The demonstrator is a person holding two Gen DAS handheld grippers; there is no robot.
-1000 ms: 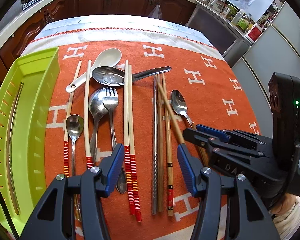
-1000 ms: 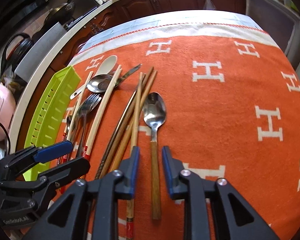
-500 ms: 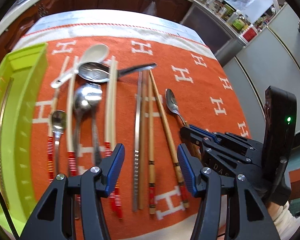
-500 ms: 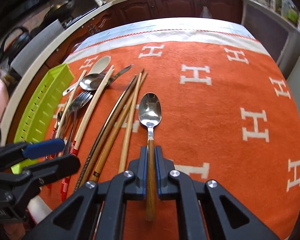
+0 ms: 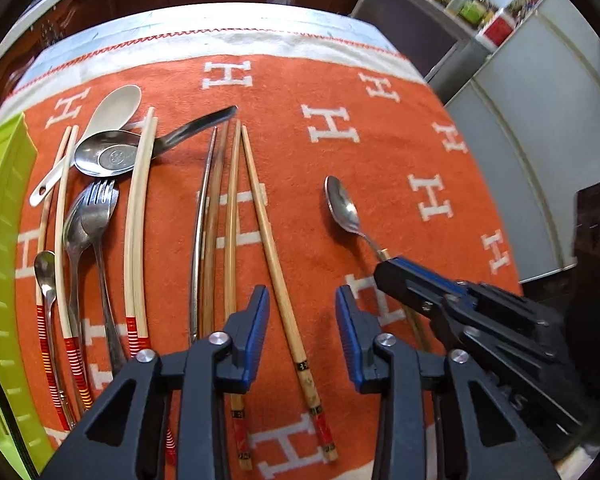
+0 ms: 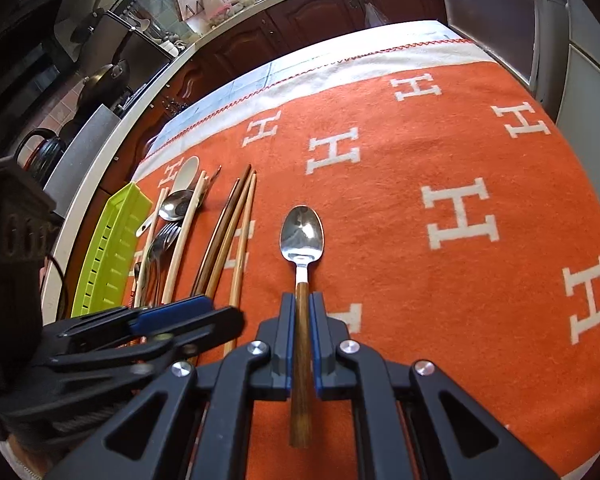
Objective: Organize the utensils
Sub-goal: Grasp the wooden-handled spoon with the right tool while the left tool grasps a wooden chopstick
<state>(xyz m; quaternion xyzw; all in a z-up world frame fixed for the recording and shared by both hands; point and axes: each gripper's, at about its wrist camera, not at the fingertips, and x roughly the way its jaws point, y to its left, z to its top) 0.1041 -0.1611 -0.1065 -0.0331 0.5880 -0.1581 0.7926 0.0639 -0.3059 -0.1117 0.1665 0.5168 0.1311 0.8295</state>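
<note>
Right claw on spoon, bowl forward

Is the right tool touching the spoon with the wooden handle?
Touching. In the right wrist view the right tool has both blue pads pressed against the wooden-handled spoon, with no gap on either side.

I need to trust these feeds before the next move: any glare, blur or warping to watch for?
Left wrist view: sharp at centre, fisheye bends the cream chopsticks near the edge, glare on the big steel spoon. Right wrist view: the wooden-handled spoon is crisp with a bright reflection in its bowl; the left gripper at the edge is smeared and dark.
</note>
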